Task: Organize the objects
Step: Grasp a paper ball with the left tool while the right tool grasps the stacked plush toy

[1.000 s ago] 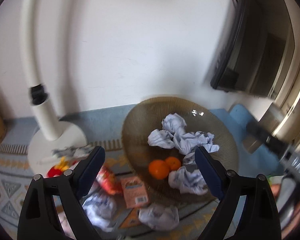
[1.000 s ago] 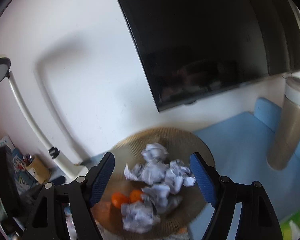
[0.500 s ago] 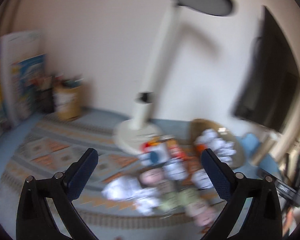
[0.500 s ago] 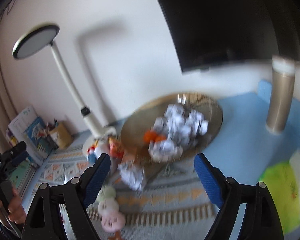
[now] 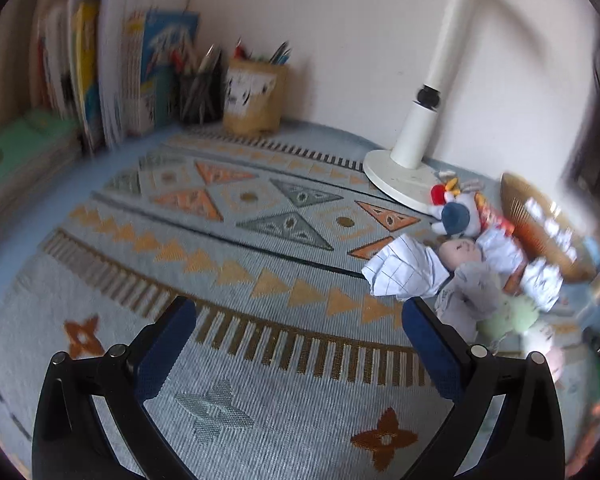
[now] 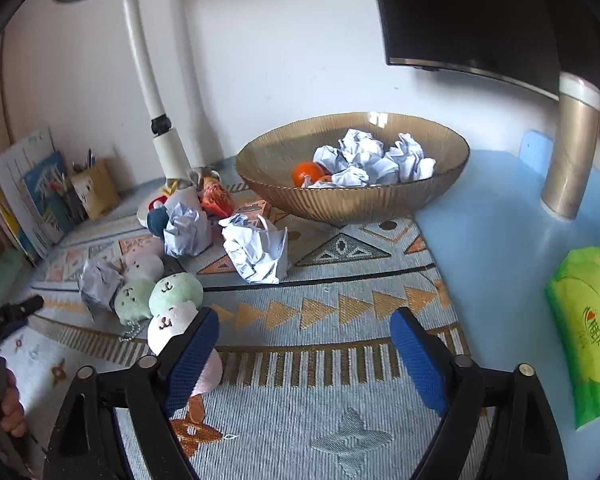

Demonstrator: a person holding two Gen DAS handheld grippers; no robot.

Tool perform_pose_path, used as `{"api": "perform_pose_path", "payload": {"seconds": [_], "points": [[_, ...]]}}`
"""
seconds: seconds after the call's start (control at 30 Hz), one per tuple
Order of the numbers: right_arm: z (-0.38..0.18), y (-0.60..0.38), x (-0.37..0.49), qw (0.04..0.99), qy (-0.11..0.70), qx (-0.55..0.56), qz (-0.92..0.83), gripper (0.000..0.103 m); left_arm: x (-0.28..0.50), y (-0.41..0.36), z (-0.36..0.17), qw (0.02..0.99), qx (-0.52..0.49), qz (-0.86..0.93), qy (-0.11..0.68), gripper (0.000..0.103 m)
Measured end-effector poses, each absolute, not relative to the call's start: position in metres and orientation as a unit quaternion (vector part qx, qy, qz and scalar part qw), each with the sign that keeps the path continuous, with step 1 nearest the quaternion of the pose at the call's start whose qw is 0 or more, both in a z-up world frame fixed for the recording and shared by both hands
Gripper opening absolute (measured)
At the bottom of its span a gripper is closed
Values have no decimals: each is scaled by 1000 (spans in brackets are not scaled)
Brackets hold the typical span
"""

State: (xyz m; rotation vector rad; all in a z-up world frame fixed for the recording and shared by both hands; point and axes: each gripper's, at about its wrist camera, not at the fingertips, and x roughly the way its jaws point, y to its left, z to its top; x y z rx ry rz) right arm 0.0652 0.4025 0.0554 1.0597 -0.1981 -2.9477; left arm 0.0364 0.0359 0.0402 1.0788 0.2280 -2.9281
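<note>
A brown glass bowl point(image 6: 352, 200) holds several crumpled paper balls point(image 6: 364, 160) and oranges point(image 6: 308, 174). In front of it on the patterned mat point(image 6: 320, 312) lie loose paper balls point(image 6: 256, 254), plush toys point(image 6: 176, 290) and a red snack packet point(image 6: 216, 198). My right gripper point(image 6: 304, 334) is open and empty, low over the mat, short of the nearest paper ball. My left gripper point(image 5: 300, 330) is open and empty over bare mat; a paper ball point(image 5: 404, 268) and the toy pile point(image 5: 460, 216) lie to its right.
A white desk lamp point(image 5: 416, 136) stands at the back. Books point(image 5: 100, 76) and pen holders point(image 5: 252, 96) line the back left. A gold tumbler point(image 6: 572, 148), a green packet point(image 6: 588, 328) and a dark monitor point(image 6: 480, 12) are on the right.
Both grippers have pulled back from the bowl and dropped low over the mat. The left one has swung left, away from the bowl.
</note>
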Motion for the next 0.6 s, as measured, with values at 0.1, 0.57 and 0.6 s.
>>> {"api": "perform_pose_path", "payload": {"seconds": [0.1,0.57,0.6], "points": [[52,394,64,6,-38,345,-938,90,39,60,40,-21,347,-938,11,102],[43,362,36,147,-83,447,-878,90,-3,137,58,-189,374,-907,-51,94],[43,354,34,144,-64,446,-881,90,-10,142,52,-192,387,-900,-52,85]]}}
